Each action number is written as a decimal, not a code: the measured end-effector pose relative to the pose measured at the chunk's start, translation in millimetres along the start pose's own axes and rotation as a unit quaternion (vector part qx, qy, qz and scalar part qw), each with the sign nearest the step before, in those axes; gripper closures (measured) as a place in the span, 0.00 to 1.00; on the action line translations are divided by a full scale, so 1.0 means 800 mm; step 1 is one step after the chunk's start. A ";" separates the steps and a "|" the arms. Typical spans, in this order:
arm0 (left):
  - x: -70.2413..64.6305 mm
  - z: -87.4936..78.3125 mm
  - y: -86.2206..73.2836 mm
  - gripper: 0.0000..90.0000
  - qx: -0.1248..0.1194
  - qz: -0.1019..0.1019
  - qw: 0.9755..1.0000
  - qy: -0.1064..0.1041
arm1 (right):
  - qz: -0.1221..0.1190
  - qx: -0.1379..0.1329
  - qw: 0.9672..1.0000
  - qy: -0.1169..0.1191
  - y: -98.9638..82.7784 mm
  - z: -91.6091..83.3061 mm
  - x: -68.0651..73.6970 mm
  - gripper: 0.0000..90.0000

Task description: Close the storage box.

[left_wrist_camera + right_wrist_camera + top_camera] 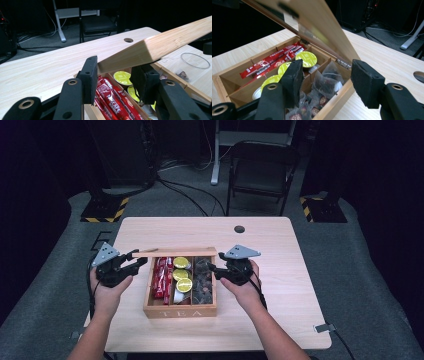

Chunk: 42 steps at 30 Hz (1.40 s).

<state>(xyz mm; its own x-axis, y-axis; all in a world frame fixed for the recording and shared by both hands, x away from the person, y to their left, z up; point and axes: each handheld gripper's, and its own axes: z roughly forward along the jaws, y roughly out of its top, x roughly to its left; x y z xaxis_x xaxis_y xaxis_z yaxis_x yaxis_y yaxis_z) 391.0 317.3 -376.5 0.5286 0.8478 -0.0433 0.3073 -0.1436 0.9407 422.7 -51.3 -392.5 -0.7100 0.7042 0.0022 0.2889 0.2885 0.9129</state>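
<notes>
A wooden tea box (180,311) stands mid-table, its lid (175,253) lifted and tilted over the back edge. My left gripper (140,257) is shut on the lid's left corner; in the left gripper view the pale lid (162,45) runs out from between the pads of my left gripper (116,72). Inside lie red sachets (161,277), yellow-green capsules (182,274) and dark tea bags (202,280). My right gripper (212,270) hovers open at the box's right side. In the right gripper view my right gripper (327,75) hangs over the box's right wall (337,100), with nothing gripped.
The table has a round cable hole (239,229) behind the box. Bare tabletop (290,270) lies to the right and in front of the box. A black folding chair (262,170) stands beyond the far edge.
</notes>
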 end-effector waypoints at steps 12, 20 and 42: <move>-0.005 -0.006 -0.003 0.63 0.003 0.001 1.000 0.001 | -0.016 -0.017 1.000 0.002 0.014 -0.004 0.006 0.50; -0.011 -0.012 0.000 0.63 -0.002 0.005 1.000 0.006 | -0.026 -0.032 0.999 0.005 0.027 -0.012 0.009 0.53; -0.006 -0.014 0.014 0.63 0.009 -0.006 1.000 -0.003 | -0.034 -0.005 0.999 0.004 0.046 -0.012 0.004 0.56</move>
<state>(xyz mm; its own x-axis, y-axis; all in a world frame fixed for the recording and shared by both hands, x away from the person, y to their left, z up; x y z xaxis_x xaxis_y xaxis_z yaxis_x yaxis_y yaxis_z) 382.8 317.3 -362.1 0.5297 0.8463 -0.0570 0.3273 -0.1419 0.9342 424.7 -44.6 -354.7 -0.7329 0.6780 -0.0561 0.2342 0.3288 0.9149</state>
